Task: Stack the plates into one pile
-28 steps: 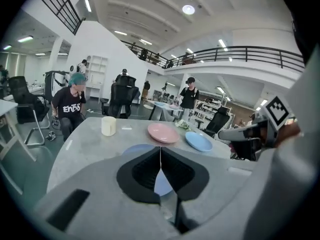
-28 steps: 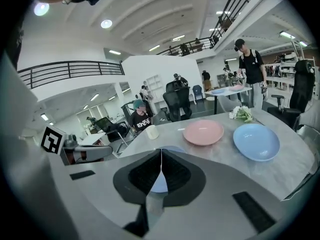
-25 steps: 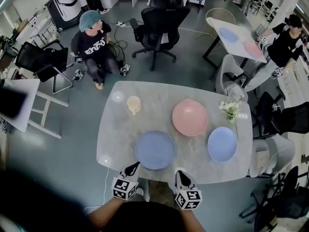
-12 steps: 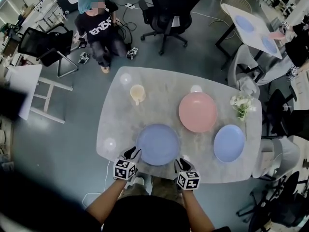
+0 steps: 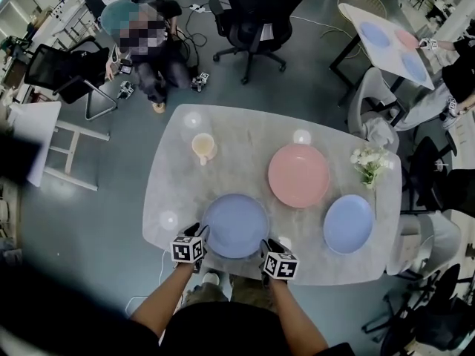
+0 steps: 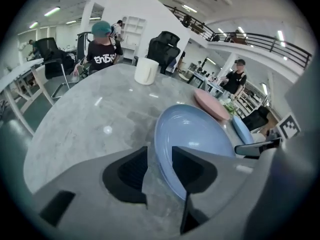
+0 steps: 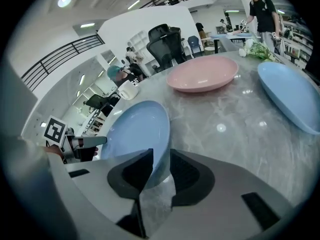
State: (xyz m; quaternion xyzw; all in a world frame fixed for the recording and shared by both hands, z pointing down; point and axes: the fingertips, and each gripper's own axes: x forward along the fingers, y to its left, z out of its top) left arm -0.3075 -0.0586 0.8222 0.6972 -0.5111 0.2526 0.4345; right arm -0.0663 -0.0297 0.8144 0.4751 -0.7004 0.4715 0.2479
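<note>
My left tool [image 5: 199, 231] and right tool [image 5: 265, 244], jaws just opened about halfway, straddle the rim of the blue plate [image 5: 236, 221] on the counter [image 5: 245, 136], unclamped. Grasping step, I judge: close both, then lift toward the pink plate [image 5: 298, 175] beyond.

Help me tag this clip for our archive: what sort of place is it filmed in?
Probably an open-plan office or lab workspace, not a home: swivel office chairs stand around, a second table holds another set of plates, and a railed mezzanine runs overhead.
</note>
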